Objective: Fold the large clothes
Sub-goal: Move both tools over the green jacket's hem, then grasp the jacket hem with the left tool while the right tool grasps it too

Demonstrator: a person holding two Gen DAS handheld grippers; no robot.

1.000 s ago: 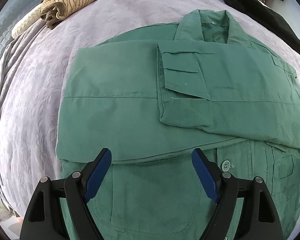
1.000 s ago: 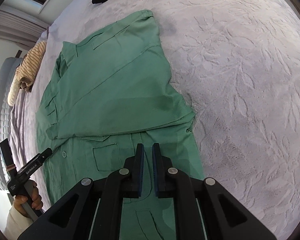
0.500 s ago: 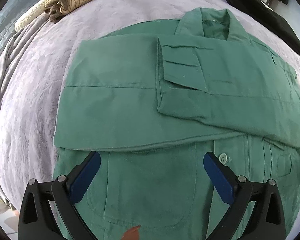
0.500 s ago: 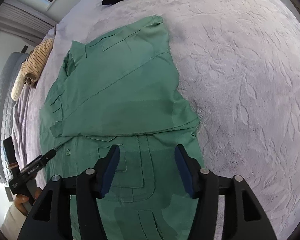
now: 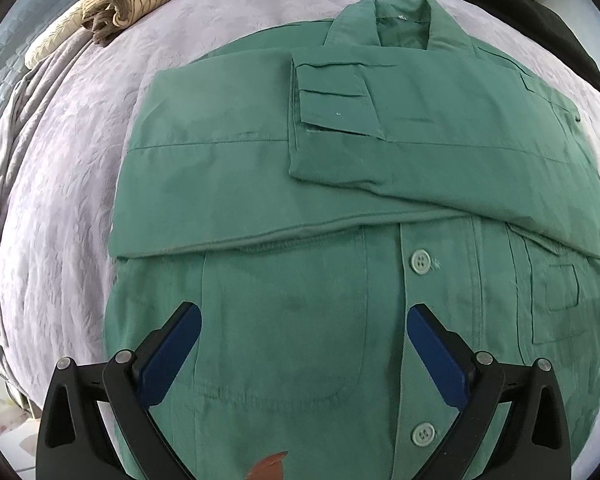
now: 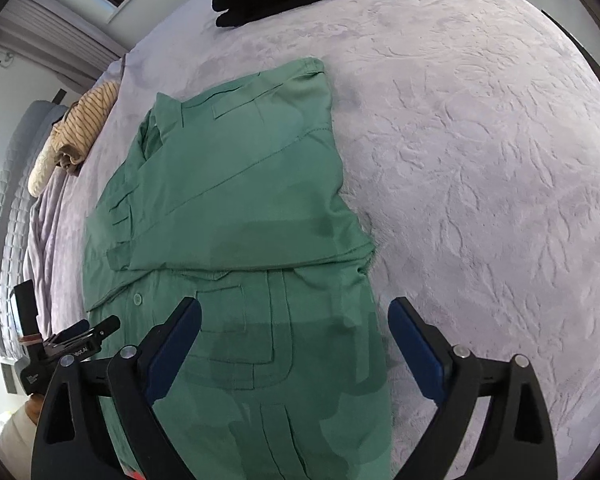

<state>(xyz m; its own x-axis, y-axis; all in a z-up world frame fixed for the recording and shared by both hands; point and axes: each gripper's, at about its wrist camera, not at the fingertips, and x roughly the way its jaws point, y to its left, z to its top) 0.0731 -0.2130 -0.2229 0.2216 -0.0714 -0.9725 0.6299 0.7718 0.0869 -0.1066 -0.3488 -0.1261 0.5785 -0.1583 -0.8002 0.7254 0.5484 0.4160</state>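
Though half-folded, green shirt (image 5: 260, 184) lengthwise, collar (image 5: 404, 20) away.

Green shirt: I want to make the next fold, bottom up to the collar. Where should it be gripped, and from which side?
Grip the green shirt at its bottom hem, one corner per hand, coming from the near edge below both views. The sleeves already lie folded across the chest, so the lower half lies as a flat single panel. The left gripper and right gripper hover open above it; the right's jaws have just been opening, nothing between them.
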